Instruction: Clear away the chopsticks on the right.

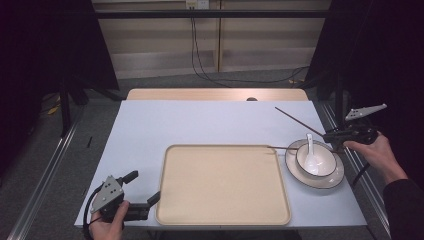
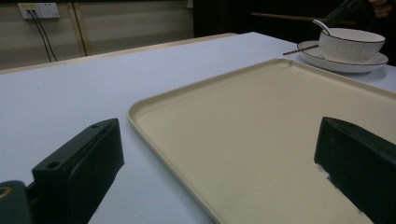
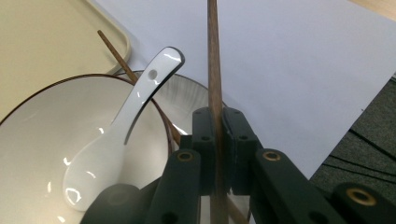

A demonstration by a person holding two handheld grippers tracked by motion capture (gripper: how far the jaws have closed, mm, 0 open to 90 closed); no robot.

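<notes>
My right gripper (image 1: 334,136) (image 3: 215,116) is shut on a brown chopstick (image 1: 299,121) (image 3: 214,56), held just above the far right rim of a white bowl (image 1: 316,160) (image 3: 32,140). The bowl stands on a white plate (image 1: 291,167) (image 3: 191,98) and holds a white spoon (image 1: 310,155) (image 3: 121,135). A second chopstick (image 1: 282,148) (image 3: 109,46) rests across the plate rim toward the beige tray (image 1: 222,185) (image 2: 261,121). My left gripper (image 1: 145,192) (image 2: 224,163) stands open at the tray's near left corner with nothing between its fingers.
The white table (image 1: 200,122) carries the tray in the middle and the bowl set at the right. The table's right edge runs close beside the right hand (image 1: 375,152). Cables (image 1: 200,60) lie on the floor behind.
</notes>
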